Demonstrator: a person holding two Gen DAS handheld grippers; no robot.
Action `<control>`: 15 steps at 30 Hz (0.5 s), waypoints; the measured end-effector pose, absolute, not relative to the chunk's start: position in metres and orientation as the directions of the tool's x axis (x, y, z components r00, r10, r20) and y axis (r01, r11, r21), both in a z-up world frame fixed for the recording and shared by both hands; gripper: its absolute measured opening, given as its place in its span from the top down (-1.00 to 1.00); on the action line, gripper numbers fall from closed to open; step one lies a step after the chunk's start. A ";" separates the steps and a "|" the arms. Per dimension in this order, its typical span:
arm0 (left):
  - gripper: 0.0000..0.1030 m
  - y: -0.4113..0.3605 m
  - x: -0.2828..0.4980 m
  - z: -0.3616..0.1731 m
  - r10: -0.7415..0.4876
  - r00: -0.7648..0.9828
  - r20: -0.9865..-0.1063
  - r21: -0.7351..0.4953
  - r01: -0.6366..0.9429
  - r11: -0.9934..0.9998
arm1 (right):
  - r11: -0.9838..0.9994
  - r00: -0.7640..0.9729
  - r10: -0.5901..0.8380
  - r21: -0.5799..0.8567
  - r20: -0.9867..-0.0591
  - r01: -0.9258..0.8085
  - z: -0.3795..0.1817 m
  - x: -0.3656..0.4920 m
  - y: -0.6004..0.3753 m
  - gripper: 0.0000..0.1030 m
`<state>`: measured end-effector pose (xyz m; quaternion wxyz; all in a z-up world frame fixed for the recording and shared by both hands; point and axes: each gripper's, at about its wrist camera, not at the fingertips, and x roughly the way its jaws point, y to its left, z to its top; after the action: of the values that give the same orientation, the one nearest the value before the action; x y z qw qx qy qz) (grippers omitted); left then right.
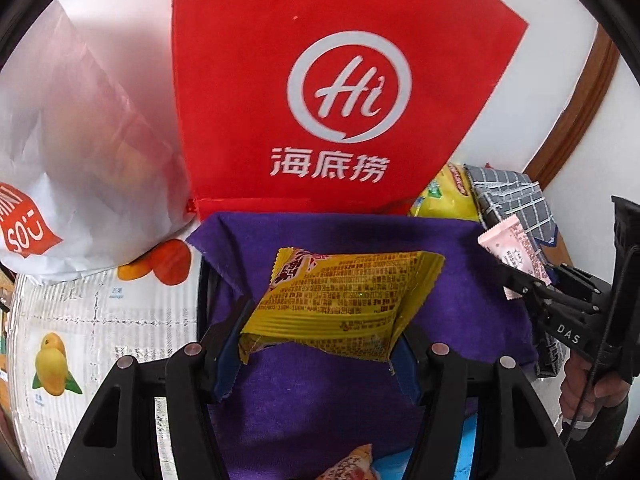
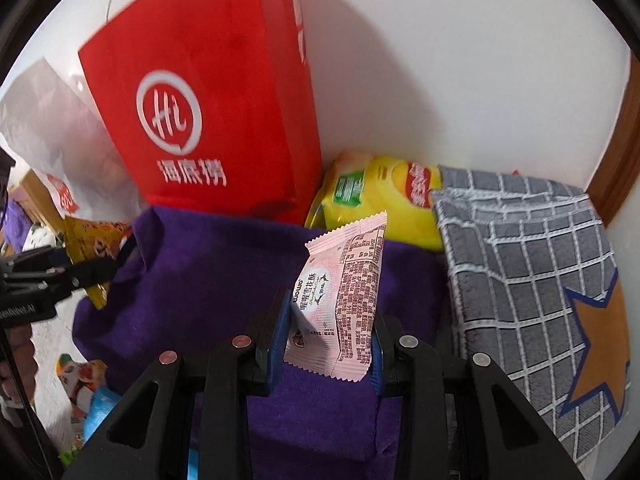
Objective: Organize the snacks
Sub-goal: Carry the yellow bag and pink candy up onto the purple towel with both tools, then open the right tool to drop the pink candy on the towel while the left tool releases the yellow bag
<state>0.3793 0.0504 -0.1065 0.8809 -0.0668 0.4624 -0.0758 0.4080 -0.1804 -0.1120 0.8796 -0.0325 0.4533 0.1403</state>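
Observation:
My left gripper (image 1: pixel 316 340) is shut on a yellow snack packet (image 1: pixel 340 300) and holds it above a purple cloth (image 1: pixel 320 400). My right gripper (image 2: pixel 330 344) is shut on a pink snack packet (image 2: pixel 344 300) and holds it upright above the same purple cloth (image 2: pixel 200 280). In the left wrist view the right gripper (image 1: pixel 520 280) with the pink packet (image 1: pixel 516 252) shows at the right. In the right wrist view the left gripper (image 2: pixel 88 272) with the yellow packet (image 2: pixel 92 248) shows at the left.
A red bag with a white Hi logo (image 1: pixel 340 100) stands behind the cloth against the white wall. A white plastic bag (image 1: pixel 80 160) lies to its left. A yellow chip bag (image 2: pixel 380 200) and a grey checked cloth with an orange star (image 2: pixel 540 300) lie at the right. A fruit-print sheet (image 1: pixel 80 340) lies at the left.

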 end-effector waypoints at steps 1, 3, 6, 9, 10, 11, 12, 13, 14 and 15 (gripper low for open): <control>-0.19 0.052 0.380 -0.108 -0.192 0.559 -0.807 -0.187 0.068 0.980 | 0.960 0.542 0.212 0.068 -0.814 -0.273 -0.116 0.409 -0.180 0.34; -0.19 0.054 0.383 -0.110 -0.194 0.553 -0.810 -0.192 0.061 0.979 | 0.959 0.526 0.212 0.071 -0.824 -0.274 -0.120 0.412 -0.181 0.34; -0.19 0.055 0.383 -0.114 -0.192 0.541 -0.819 -0.191 0.058 0.980 | 0.956 0.513 0.207 0.061 -0.833 -0.286 -0.124 0.412 -0.181 0.34; -0.19 0.056 0.385 -0.116 -0.188 0.532 -0.825 -0.189 0.054 0.981 | 0.954 0.500 0.206 0.058 -0.841 -0.295 -0.127 0.413 -0.180 0.34; -0.19 0.056 0.385 -0.117 -0.189 0.530 -0.827 -0.190 0.053 0.980 | 0.954 0.496 0.200 0.053 -0.845 -0.296 -0.129 0.413 -0.180 0.34; -0.19 0.057 0.385 -0.117 -0.188 0.529 -0.828 -0.190 0.051 0.980 | 0.954 0.492 0.198 0.050 -0.848 -0.297 -0.130 0.413 -0.179 0.34; -0.19 0.057 0.386 -0.117 -0.188 0.528 -0.828 -0.191 0.050 0.980 | 0.953 0.489 0.197 0.049 -0.850 -0.299 -0.131 0.414 -0.179 0.34; -0.19 0.058 0.386 -0.117 -0.185 0.526 -0.830 -0.189 0.048 0.981 | 0.952 0.485 0.197 0.049 -0.852 -0.301 -0.132 0.414 -0.178 0.34; -0.19 0.058 0.386 -0.118 -0.182 0.525 -0.831 -0.186 0.046 0.981 | 0.952 0.482 0.196 0.048 -0.854 -0.302 -0.133 0.415 -0.178 0.34; -0.19 0.059 0.386 -0.118 -0.180 0.525 -0.832 -0.185 0.044 0.982 | 0.952 0.481 0.195 0.047 -0.855 -0.302 -0.133 0.415 -0.178 0.34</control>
<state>0.3856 0.0587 -0.1179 0.8703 -0.0702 0.4832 -0.0645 0.4150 -0.1777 -0.1335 0.8586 -0.0550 0.4886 0.1447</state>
